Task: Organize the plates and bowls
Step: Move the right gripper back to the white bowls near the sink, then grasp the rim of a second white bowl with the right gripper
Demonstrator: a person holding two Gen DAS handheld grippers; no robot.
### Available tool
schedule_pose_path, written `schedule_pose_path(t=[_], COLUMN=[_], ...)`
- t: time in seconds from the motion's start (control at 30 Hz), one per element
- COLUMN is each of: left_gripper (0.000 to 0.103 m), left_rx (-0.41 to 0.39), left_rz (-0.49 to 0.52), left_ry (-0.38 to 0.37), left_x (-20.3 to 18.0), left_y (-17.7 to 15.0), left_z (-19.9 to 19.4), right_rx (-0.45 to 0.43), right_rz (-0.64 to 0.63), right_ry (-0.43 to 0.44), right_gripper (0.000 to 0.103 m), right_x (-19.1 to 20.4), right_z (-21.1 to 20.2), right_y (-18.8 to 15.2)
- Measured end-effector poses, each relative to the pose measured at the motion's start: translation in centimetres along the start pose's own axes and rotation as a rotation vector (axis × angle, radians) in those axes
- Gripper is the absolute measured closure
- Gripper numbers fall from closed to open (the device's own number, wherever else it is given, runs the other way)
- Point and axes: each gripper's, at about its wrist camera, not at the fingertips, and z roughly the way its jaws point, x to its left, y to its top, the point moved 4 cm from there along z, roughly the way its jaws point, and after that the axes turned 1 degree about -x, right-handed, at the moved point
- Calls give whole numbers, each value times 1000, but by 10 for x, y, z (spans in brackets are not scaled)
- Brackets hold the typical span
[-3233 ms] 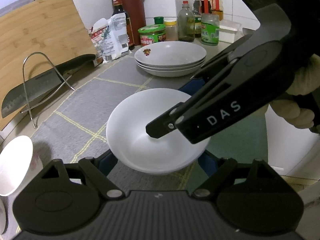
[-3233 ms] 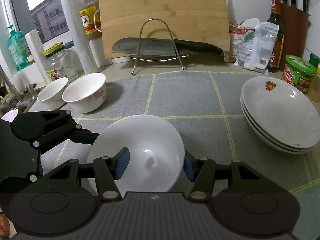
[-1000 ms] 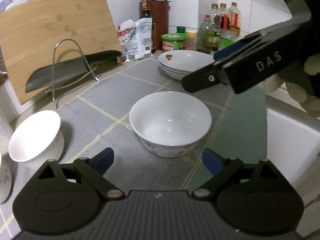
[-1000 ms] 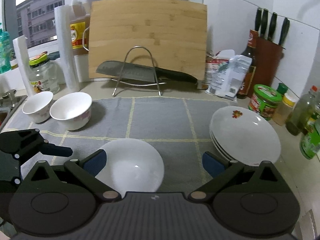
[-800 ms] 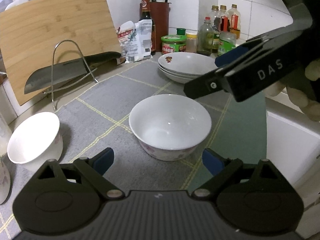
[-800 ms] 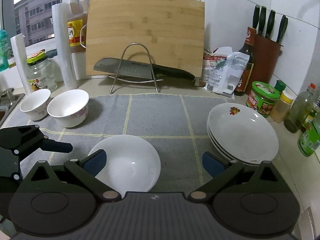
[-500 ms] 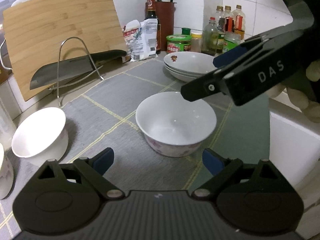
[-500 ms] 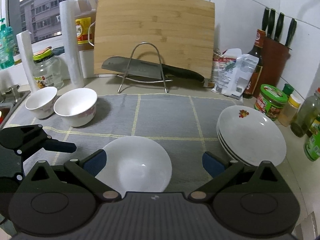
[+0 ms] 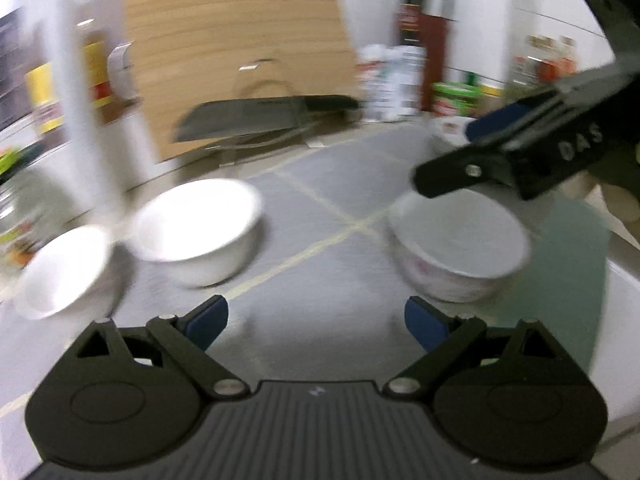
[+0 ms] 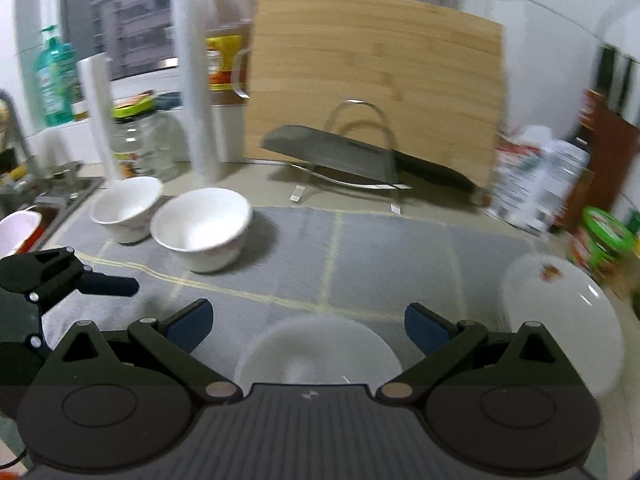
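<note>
On the desk's grey mat (image 10: 400,256), both tongs, left (image 9: 316,320) and right (image 10: 308,320), gape empty. Near bowl (image 10: 316,352) sits released; next, probably grasping the far-left bowl (image 10: 200,228) for stacking.

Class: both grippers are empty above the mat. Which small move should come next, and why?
Probably carry the open left gripper toward the nearer loose bowl. It stands apart from the bowl on the mat, so the bowls are not yet stacked.
</note>
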Motion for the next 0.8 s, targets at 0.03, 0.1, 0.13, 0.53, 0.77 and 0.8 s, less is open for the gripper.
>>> schedule_pose_path(t=[0.03, 0.1, 0.13, 0.53, 0.77, 0.8], left_gripper=[8, 8, 8, 8, 8, 8], left_rx=[9, -4, -11, -30, -19, -21], left_rz=[-28, -58, -64, -126, -147, -154], left_ry=[38, 76, 102, 236, 242, 240], left_x=[7, 16, 21, 51, 62, 63], left_y=[0, 1, 1, 2, 13, 14], left_z=[-2, -6, -8, 8, 32, 35], right_rx=[0, -3, -2, 73, 126, 132], right_rz=[-15, -45, -59, -153, -164, -167], right_ry=[23, 60, 73, 261, 338, 346], right_gripper=[0, 0, 0, 0, 0, 0], right_x=[1, 4, 5, 22, 25, 26], right_z=[5, 16, 21, 83, 122, 128], right_y=[4, 14, 19, 62, 79, 80])
